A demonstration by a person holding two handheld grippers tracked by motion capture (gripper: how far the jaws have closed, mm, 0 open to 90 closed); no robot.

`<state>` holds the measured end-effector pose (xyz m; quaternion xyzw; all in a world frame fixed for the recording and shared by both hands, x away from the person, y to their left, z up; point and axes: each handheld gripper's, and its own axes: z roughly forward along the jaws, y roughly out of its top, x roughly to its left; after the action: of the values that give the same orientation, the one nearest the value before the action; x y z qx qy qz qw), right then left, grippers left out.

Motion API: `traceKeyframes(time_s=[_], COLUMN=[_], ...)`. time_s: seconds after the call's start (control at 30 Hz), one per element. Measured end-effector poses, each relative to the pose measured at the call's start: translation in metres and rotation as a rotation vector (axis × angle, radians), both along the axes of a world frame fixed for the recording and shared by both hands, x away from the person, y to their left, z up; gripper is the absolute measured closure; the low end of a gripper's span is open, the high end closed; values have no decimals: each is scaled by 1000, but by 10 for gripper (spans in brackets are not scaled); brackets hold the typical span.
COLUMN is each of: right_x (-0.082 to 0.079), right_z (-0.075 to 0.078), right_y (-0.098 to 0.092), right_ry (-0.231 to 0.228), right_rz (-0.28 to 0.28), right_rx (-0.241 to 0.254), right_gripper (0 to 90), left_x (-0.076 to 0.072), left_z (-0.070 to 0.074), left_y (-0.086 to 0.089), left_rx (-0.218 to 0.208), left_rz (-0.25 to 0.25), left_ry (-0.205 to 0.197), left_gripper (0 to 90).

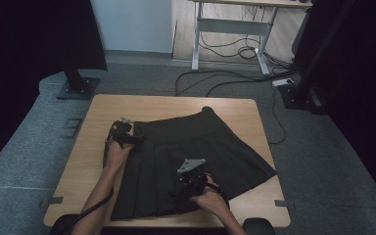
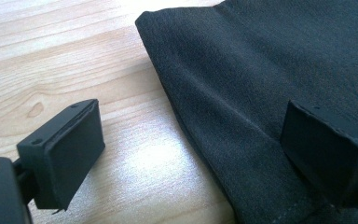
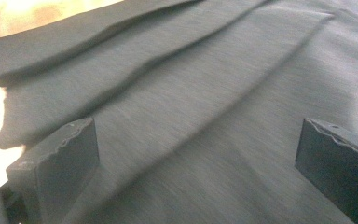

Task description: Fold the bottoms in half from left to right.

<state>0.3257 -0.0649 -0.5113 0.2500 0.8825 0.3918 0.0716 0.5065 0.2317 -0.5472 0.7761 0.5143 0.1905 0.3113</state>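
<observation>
A dark pleated skirt [image 1: 191, 156] lies spread flat on the wooden table [image 1: 98, 110], waistband toward the far side. My left gripper [image 1: 129, 138] hovers at the skirt's left waistband corner, open; in the left gripper view one pad [image 2: 70, 149] is over bare wood and the other over the skirt [image 2: 270, 79] edge. My right gripper [image 1: 188, 183] is over the skirt's lower middle, open. In the right gripper view its pads [image 3: 60, 168] stand wide apart above the pleated skirt [image 3: 191, 93].
A black stand base [image 1: 78, 88] sits on the carpet beyond the table's far left corner. Cables [image 1: 235, 78] and a white desk frame [image 1: 235, 29] lie farther back. Dark curtains flank both sides.
</observation>
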Motion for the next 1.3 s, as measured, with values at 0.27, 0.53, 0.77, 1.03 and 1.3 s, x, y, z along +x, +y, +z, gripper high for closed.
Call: traceKeyframes(time_s=[0.27,0.53,0.77,1.03,1.3], right_x=[-14,-30,-42,-44,-35], right_z=[-2,-3,-12,-26,-21], right_y=[39,77,103,109,104], right_ry=[23,24,29,-15,-36], right_rz=[111,223,319,327,293], right_rx=[-20,-37,-95,-202,-221], right_gripper=[0,0,0,40,291], left_x=[0,1,1,1,-4], left_z=[0,0,0,0,1], left_y=[0,0,-1,-1,-3], left_rx=[4,7,5,6,-14], left_rz=[11,25,32,28,-31], left_ry=[4,12,13,11,-25], left_gripper=[36,15,12,24,188])
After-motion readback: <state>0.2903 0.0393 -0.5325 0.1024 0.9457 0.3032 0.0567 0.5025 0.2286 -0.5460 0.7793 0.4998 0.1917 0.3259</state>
